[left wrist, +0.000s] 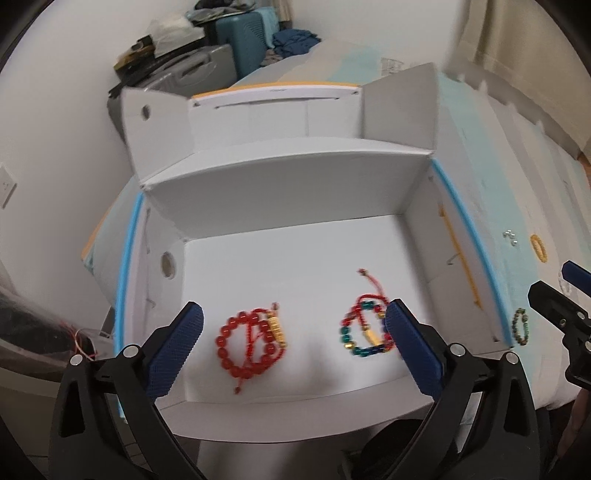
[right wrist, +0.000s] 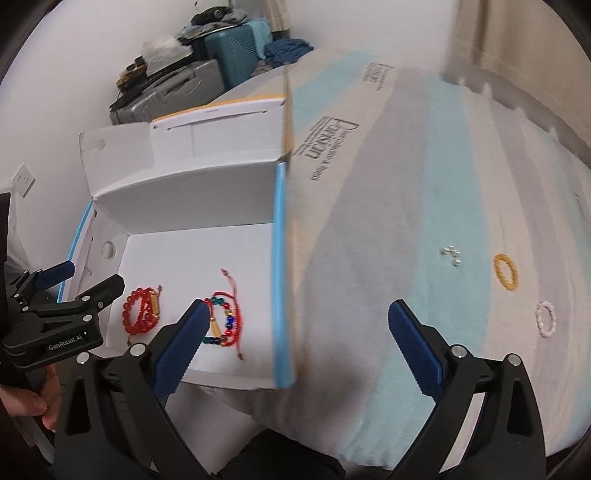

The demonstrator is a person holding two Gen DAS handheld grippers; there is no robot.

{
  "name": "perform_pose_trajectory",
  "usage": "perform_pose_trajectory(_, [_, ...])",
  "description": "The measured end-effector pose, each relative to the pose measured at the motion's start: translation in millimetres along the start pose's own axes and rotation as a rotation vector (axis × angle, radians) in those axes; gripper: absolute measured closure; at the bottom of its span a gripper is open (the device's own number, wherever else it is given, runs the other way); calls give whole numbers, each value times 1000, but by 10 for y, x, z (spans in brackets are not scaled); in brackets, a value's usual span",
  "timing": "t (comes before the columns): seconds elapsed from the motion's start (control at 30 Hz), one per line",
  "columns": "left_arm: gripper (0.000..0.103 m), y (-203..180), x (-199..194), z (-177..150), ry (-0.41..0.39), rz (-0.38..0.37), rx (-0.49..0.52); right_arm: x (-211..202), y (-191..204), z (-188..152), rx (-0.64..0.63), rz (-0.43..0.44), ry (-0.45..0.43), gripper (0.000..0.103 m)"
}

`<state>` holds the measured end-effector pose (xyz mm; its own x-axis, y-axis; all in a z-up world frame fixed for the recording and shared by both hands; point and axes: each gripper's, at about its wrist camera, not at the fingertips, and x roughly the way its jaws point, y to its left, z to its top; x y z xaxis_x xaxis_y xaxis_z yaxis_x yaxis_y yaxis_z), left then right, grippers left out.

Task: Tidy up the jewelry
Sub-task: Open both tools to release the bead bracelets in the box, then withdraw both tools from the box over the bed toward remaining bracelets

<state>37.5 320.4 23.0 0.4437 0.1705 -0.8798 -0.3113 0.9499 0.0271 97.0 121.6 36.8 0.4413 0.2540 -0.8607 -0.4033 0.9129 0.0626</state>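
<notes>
Soft, even indoor light fills both views, with no hard glare; its source cannot be told. The white box (left wrist: 280, 266) floor reads bright, almost washed out, with a faint grey shadow near its front edge. Both pictures are slightly smeared: the red bead bracelet (left wrist: 249, 341) has fuzzy outlines, and the printing on the bedding (right wrist: 424, 229) is blurred. Fisheye bending curves the box walls, and the corners fall to black vignette. The suitcases (right wrist: 207, 77) behind look soft, perhaps out of focus.

Plain white walls (left wrist: 66, 122) all around, a wall socket (right wrist: 25, 180) low on the left, teal suitcase (left wrist: 245, 31) and grey suitcase (right wrist: 173, 90) stacked in the corner, striped bed (right wrist: 424, 192) filling the right.
</notes>
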Motion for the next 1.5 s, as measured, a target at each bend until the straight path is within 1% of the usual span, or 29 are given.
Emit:
perform_pose_trajectory(0.13, [6,-229,-76,45,-17,-16,26,-108,-203,-33,26,-14,-15,10])
perform_pose_trajectory(0.23, [6,-403,-120,74,-26,-32,41,-181,-350,-59,41,-24,-25,8])
perform_pose_trajectory(0.43, [6,-789,-190,118,-41,-62,88,-331,-694,-117,73,-49,-40,7])
perform_pose_trajectory(0.77, [6,-1628,-235,179,-61,-124,187,-582,-1442,-286,157,-108,-65,7])
perform_pose_trajectory(0.9, [6,-1886,-224,213,-69,-138,205,-654,-1757,-357,185,-126,-71,8])
perform_pose_trajectory(1.1, [6,-2279,-108,256,-63,-170,215,-680,-2166,-449,225,-153,-66,7])
perform_pose_trajectory(1.2, [6,-2481,-31,284,-74,-180,215,-667,-2407,-497,246,-170,-60,7])
perform_pose_trajectory(1.33, [6,-2706,123,352,-65,-207,207,-607,-2710,-565,274,-192,-49,8])
perform_pose_trajectory(1.5, [6,-3036,409,454,-47,-221,244,-444,-3076,-614,302,-215,-24,8])
